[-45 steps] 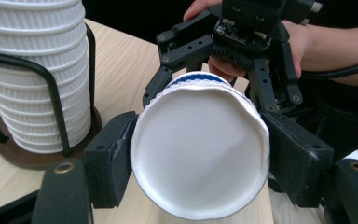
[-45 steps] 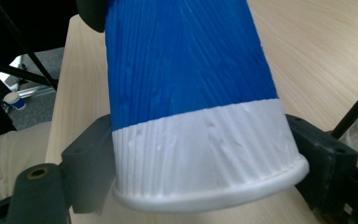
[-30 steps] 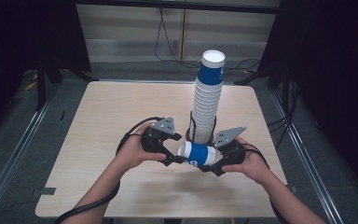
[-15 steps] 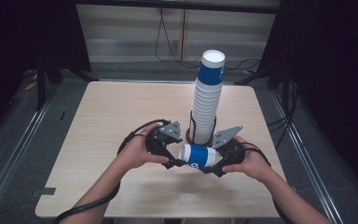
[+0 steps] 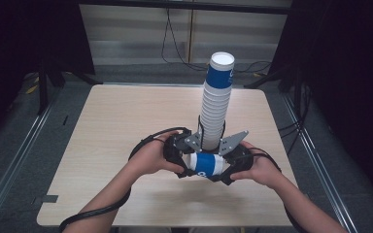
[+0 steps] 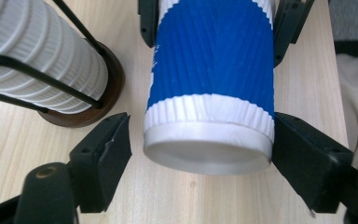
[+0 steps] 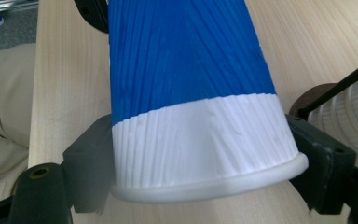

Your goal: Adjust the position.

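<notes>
The blue cup (image 5: pixel 207 165) was held lying level just in front of the cup stack (image 5: pixel 216 104), clenched at its rim end by the right tool (image 5: pixel 225 171). The left tool (image 5: pixel 184 167), its jaws just closing, had one pad touching and one apart.

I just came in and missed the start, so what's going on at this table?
A person is handling a blue and white paper cup with a gripper in each hand, holding it on its side just above the table, in front of a tall stack of cups in a wire holder. The right gripper is clamped on the cup's wide rim end. The left gripper sits around the narrow base end; its jaws have just been closing, with one touching and a gap at the other.
</notes>
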A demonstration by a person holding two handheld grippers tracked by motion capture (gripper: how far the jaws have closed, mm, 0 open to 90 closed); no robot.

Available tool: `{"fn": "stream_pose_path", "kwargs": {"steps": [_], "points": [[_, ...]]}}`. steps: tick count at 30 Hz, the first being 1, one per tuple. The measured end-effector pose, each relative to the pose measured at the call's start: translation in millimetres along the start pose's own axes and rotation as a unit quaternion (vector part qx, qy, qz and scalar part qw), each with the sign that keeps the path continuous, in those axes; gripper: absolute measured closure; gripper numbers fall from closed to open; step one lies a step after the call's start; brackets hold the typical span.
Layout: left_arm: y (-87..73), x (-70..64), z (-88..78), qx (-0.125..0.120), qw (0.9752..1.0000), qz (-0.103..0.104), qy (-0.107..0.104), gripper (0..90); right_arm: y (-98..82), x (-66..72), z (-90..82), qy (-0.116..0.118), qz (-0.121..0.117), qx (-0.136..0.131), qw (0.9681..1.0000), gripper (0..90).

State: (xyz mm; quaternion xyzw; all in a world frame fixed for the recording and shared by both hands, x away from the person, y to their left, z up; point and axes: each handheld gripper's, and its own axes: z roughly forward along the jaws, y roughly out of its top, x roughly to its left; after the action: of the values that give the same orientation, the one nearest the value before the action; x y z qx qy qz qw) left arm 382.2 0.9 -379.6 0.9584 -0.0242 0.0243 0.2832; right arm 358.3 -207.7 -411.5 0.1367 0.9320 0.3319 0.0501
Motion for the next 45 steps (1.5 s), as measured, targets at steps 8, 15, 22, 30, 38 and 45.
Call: {"fn": "stream_pose_path", "kwargs": {"steps": [8,15,22,30,38,45], "points": [[8.3,-1.4,9.4,0.042,0.999,0.009,-0.012,25.9,1.2,0.5,1.7,0.0,-0.01,0.008,0.9999,18.4],[11.5,-1.8,16.8,0.061,0.9978,0.004,-0.026,28.5,1.0,1.9,1.1,0.002,-0.015,0.007,0.9999,18.2],[9.1,-0.6,19.7,0.067,0.997,-0.009,-0.039,29.3,1.7,3.6,0.4,0.004,-0.024,0.003,0.9997,18.2],[6.8,0.7,22.3,0.07,0.9965,-0.01,-0.043,29.4,3.2,5.3,0.7,0.001,-0.035,0.008,0.9994,18.2],[7.8,-0.7,24.2,0.068,0.9969,0.001,-0.038,28.5,3.9,5.4,0.1,-0.002,-0.042,0.007,0.9991,18.0],[5.6,0.0,22.8,0.053,0.9978,0.0,-0.039,29.3,5.1,5.6,-0.1,0.001,-0.045,0.002,0.999,16.9]]}}
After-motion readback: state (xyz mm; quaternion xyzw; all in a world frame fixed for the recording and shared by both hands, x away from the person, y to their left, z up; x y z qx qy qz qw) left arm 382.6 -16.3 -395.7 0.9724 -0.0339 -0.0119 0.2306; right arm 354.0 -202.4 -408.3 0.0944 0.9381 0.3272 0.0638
